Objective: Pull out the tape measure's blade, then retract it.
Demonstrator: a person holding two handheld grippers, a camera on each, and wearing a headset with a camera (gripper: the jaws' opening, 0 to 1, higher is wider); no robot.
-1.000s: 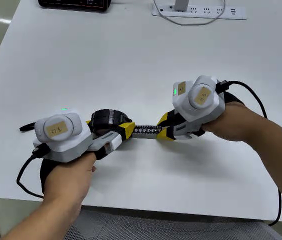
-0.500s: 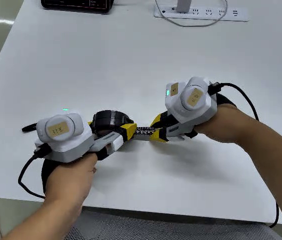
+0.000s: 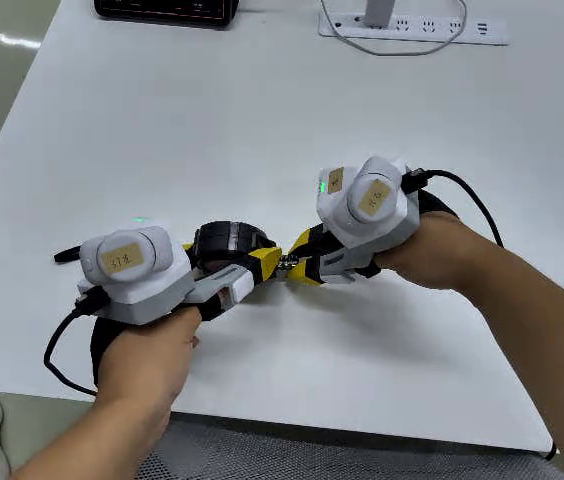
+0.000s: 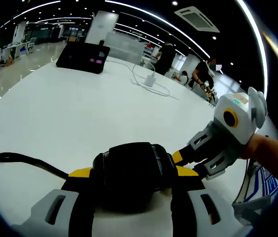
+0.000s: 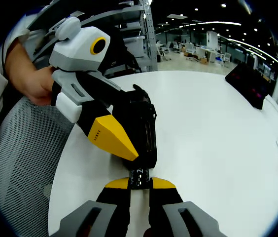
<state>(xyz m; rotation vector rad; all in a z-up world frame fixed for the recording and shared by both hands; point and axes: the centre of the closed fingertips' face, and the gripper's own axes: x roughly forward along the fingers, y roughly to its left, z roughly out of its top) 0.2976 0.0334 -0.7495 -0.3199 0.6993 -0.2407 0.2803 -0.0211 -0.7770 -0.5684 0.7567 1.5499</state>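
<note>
**Two grippers on one small tape measure**

Black, round tape measure (image 3: 224,238), down on the white table (image 3: 262,130) near the front edge. Squeezed on both sides by the left gripper (image 3: 250,255), jaws closed on the thick case. Looks hard and a bit heavy for its size, so no fear of squashing it. Best held by that fat case, just as now.

Only a short bit of blade (image 5: 140,174) out of the case mouth, with black numbers on it. Pinched at its end by the right gripper (image 3: 302,270), jaws closed flat on it. Probably thin, bendy metal on a spring: quick to snap back, sharp at the edges, easy to lose from smooth jaws. Best gripped right at the tip and let in slowly.

Next to the case, a thin black strap (image 4: 25,160), lying loose on the table. Might get dragged along, but looks soft and harmless.

Very close together, the two yellow gripper tips, so watch out for a bump there. Hanging from the grippers, black cords (image 3: 462,195) that could catch on the table edge.

Plenty of bare table on the right side for pulling. Far off at the back edge, a white power strip (image 3: 412,27) and a flat dark box (image 3: 167,8), both well apart from the work. Below the front edge, a grey mesh chair (image 5: 25,163).
</note>
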